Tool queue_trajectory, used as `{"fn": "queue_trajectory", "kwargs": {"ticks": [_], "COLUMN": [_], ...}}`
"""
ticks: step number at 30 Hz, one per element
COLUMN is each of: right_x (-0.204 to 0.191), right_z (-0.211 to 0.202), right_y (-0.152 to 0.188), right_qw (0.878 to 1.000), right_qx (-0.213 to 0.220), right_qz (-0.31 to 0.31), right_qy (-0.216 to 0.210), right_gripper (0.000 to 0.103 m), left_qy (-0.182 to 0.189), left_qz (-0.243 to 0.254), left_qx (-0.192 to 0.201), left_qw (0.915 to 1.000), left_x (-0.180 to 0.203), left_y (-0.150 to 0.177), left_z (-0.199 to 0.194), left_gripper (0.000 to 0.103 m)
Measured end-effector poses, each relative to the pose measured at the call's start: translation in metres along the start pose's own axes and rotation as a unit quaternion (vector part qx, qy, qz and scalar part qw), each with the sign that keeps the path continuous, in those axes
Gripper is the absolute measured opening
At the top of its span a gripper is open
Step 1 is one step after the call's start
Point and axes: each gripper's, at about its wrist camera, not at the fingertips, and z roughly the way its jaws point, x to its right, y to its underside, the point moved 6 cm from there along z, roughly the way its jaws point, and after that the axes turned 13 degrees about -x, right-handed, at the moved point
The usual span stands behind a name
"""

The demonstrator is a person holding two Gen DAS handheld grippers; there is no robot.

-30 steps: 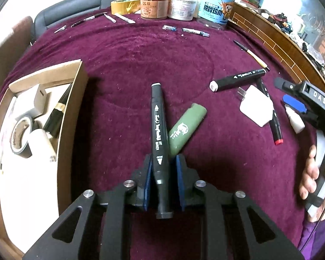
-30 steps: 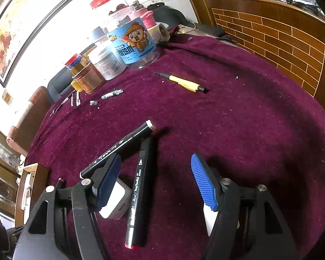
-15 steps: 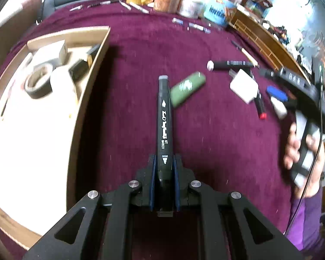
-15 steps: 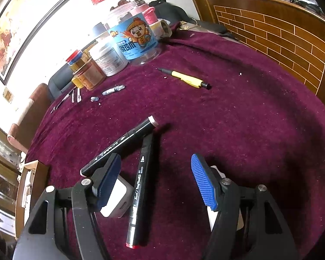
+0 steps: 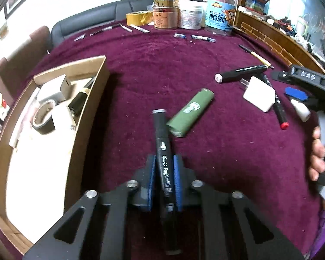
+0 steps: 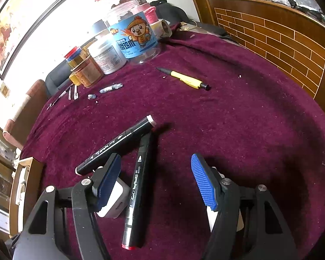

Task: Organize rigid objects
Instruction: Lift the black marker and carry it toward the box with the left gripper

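Note:
My left gripper [image 5: 164,162] is shut on a black art marker [image 5: 161,138], which points forward over the maroon cloth. A green lighter [image 5: 190,114] lies just right of the marker's tip. To the left is an open cardboard box [image 5: 93,99] holding a tape roll [image 5: 43,119] and a white box [image 5: 54,88]. My right gripper [image 6: 155,169] stands open with nothing between its pads, above a red-ended marker [image 6: 138,184]. A second black marker [image 6: 117,145] and a white charger [image 6: 114,199] lie by its left finger [image 6: 108,177].
A yellow pen [image 6: 184,79] lies farther out on the cloth. Jars and tubs [image 6: 136,39] and a yellow tape roll [image 5: 138,18] line the far edge, with small pens [image 5: 202,38] in front. A wooden ledge [image 6: 270,39] borders the right. A hand [image 5: 318,153] holds the right gripper.
The left jaws have closed tight on the black marker and carried it nearer the cardboard box. The right gripper has stayed in place, still open.

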Motion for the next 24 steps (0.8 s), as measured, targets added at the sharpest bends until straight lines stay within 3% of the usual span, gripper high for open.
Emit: {"fn": "queue_trajectory", "kwargs": {"ticks": [6,13,18,20,22,24], "right_x": [0.005,-0.012,-0.080,-0.113,-0.132,-0.142], "right_z": [-0.003,-0.031,-0.043,-0.021,0.005,0.024], "right_y": [-0.002,0.004,0.038,0.056,0.067,0.072], "right_qw": [0.999,0.992,0.998,0.992,0.986,0.983], "right_qx": [0.020,0.065,-0.006,-0.074,-0.126,-0.148], "right_qz": [-0.002,-0.017,-0.062,-0.094,-0.095,-0.091], "right_qy": [0.032,0.105,-0.004,-0.045,-0.058,-0.057], "right_gripper": [0.066,0.066,0.066,0.066,0.066,0.066], "left_qy": [0.052,0.062,0.081,0.083,0.085,0.084], "left_qz": [-0.046,-0.081,-0.116,-0.129,-0.137,-0.145], "left_qx": [0.020,0.078,0.087,0.084,0.084,0.084], "left_qw": [0.9974,0.9918,0.9861,0.9846,0.9833,0.9823], "left_x": [-0.026,-0.067,-0.105,-0.116,-0.127,-0.138], "left_y": [0.015,0.037,0.046,0.049,0.055,0.061], "left_z": [-0.033,-0.080,-0.084,-0.079,-0.078,-0.078], "left_gripper": [0.011,0.011,0.011,0.012,0.012,0.012]}}
